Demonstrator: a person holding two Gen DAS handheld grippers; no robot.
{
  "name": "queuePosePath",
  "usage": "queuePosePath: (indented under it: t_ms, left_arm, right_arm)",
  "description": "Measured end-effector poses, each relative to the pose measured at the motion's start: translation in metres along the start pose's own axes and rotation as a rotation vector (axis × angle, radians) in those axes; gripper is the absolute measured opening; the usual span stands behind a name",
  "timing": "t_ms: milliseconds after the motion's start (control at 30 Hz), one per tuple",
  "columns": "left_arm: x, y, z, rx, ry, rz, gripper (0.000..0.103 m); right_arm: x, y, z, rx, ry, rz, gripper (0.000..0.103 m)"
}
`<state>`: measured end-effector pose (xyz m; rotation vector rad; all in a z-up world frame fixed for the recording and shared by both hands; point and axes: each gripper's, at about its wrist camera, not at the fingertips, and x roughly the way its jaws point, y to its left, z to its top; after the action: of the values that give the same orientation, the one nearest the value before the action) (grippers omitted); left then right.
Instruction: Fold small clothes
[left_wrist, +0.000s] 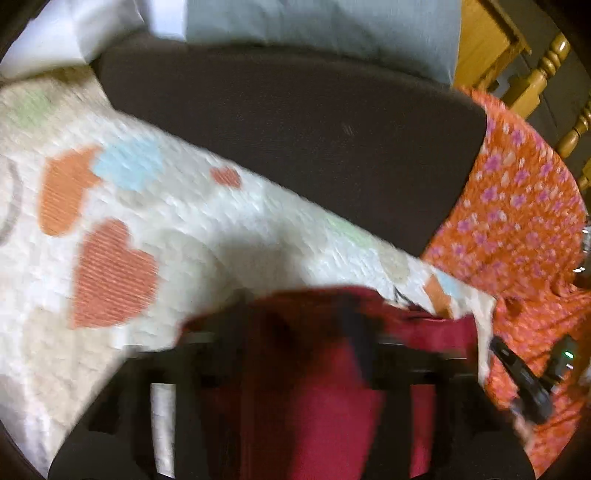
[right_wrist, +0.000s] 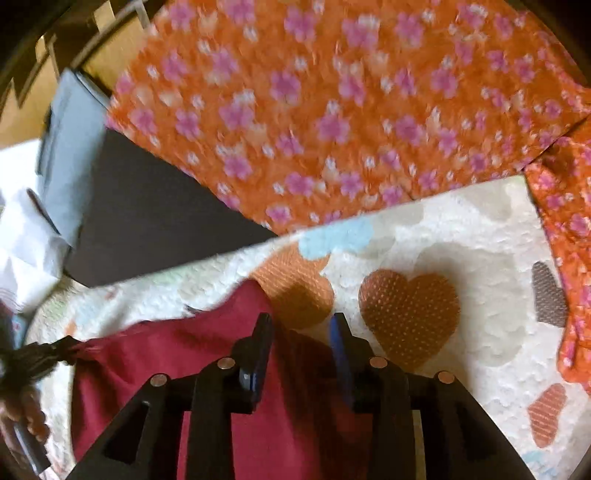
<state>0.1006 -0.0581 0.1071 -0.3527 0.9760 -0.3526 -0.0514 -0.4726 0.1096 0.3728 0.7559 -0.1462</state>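
On the heart-print blanket (right_wrist: 461, 236) lay the maroon garment (right_wrist: 147, 369), spread flat for folding | right gripper (right_wrist: 301, 328) jaws parted, gripping nothing, over its edge | left gripper (left_wrist: 291, 332) blurred, jaw state unclear.

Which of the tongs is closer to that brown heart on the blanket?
The right. The right tongs hang open over the red cloth's edge, with the brown heart just beside their tips. The left tongs are at the cloth's far corner, well away from it.
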Motion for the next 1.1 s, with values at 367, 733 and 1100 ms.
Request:
queuePosePath:
  t_ms: [367,733,1100]
  left_arm:
    - [-0.060,0.016,-0.084,0.034,0.041,-0.002,0.072]
    - [-0.031,0.036,-0.163,0.173,0.130,0.160,0.067]
    - [-0.048,0.051,-0.165,0.198,0.119,0.176,0.066]
  right_arm:
    - [0.005,0.124,-0.045,-0.340,0.089,0.195,0.031]
    - [0.092,0.121,-0.063,-0.254,0.175,0.033,0.034]
    - [0.033,0.191,-0.100,-0.323,0.283,0.354,0.036]
